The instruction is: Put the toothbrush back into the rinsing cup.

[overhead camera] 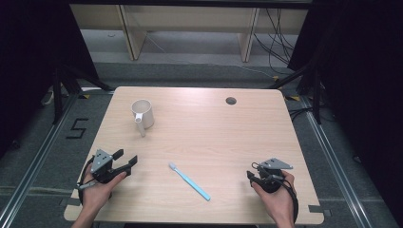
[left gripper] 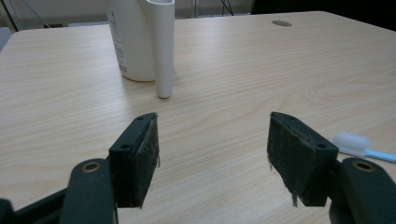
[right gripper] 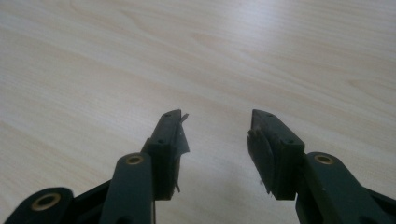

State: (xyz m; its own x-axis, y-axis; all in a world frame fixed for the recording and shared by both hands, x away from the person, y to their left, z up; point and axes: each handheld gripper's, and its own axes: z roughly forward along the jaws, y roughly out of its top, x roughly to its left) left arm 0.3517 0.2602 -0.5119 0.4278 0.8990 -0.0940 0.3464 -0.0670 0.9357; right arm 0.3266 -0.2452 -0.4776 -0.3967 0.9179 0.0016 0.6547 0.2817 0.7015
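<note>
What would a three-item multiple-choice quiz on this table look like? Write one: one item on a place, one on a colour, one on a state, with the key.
1. Where does the toothbrush lie?
A. inside the mug
B. on the table between the two grippers
C. on the floor

2. What colour is the toothbrush handle?
A. light blue
B. red
C. black

3. How does the left gripper stand?
A. shut on the mug
B. shut on the toothbrush
C. open, holding nothing

Key: B, since the toothbrush lies flat on the table between the left gripper and the right gripper, with the mug farther back; A, since the handle shows light blue with a white head; C, since the left gripper view shows its jaws apart over bare wood.
</note>
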